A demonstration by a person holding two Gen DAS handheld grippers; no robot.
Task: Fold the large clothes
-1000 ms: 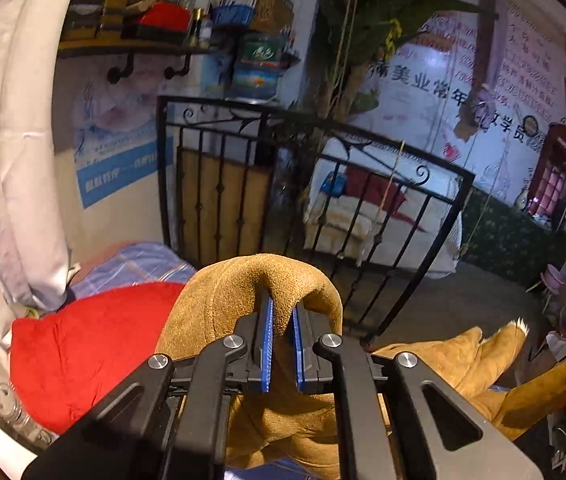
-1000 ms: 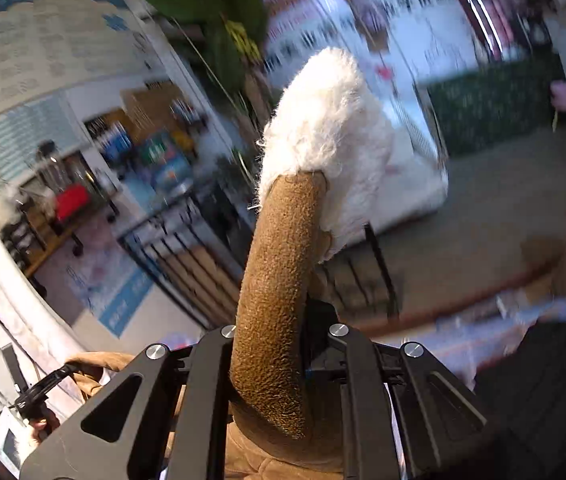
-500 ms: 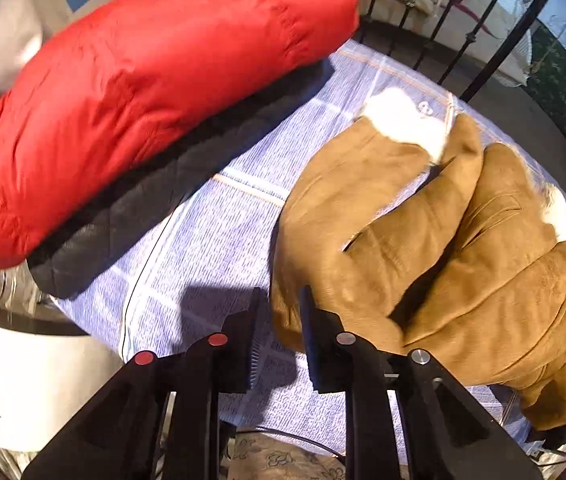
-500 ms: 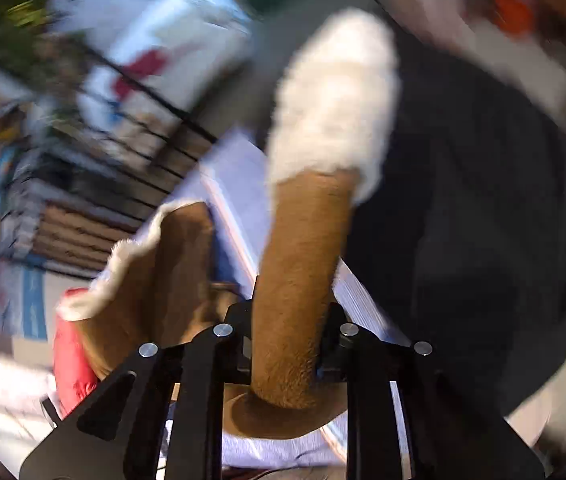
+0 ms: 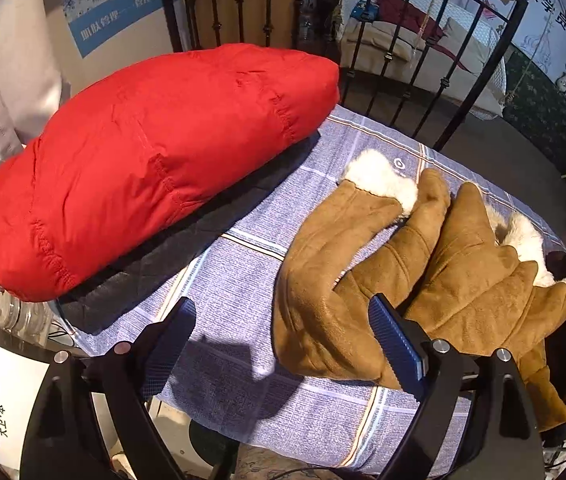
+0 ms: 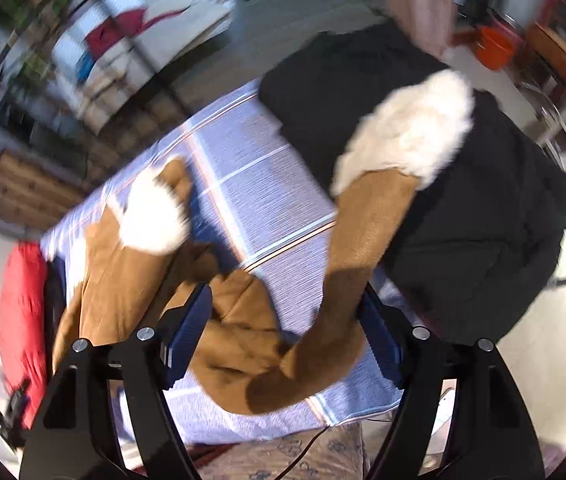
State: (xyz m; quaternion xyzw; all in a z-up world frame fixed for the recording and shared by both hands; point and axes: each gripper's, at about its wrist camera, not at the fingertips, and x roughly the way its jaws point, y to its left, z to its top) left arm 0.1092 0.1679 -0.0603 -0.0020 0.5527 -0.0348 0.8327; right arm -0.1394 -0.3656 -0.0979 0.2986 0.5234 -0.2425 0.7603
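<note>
both claws, left (image 5: pixel 283 344) and right (image 6: pixel 287 332), had just sprung apart, dropping the tan coat (image 5: pixel 363 280) beneath them (fold unfinished), so regripping a sleeve seemed next.

— Left gripper (image 5: pixel 283 340)?
— Pointing steeply down, jaws just been opening, standing wide, pads pressing nothing.
— Right gripper (image 6: pixel 287 320)?
— Same, jaws just been opening, standing wide, fingers clamping nothing.

The left gripper (image 5: pixel 283 344), its jaws just opened wide, stands over the tan fur-trimmed coat (image 5: pixel 395 272) lying on the blue checked cloth (image 5: pixel 235 280), a red padded jacket (image 5: pixel 155 160) near the cloth's far left edge.
</note>
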